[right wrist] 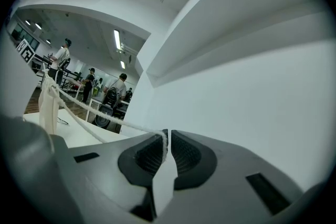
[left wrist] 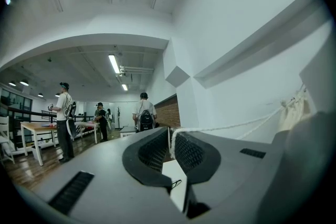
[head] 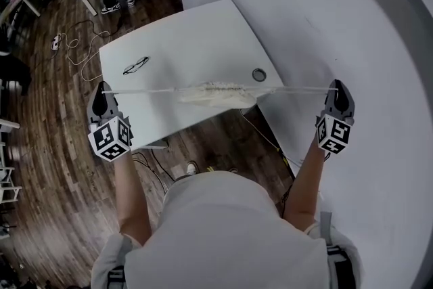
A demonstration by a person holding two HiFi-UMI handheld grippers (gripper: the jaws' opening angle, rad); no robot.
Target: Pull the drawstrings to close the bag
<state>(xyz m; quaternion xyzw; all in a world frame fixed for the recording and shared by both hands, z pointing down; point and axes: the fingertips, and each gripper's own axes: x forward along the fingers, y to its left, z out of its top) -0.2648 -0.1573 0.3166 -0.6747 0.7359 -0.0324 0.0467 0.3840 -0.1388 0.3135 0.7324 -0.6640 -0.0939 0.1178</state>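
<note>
— Where's the bag (head: 215, 93)?
— At the near edge of the desk (head: 189, 30), mouth bunched, its drawstrings (head: 145, 90) stretched taut to both sides.
— Our tools?
— The left tool (left wrist: 170, 136) and right tool (right wrist: 166, 141) are each clenched on a cord end. We judge the pull nearly done; next we draw apart slightly, level, until the mouth cinches fully.
</note>
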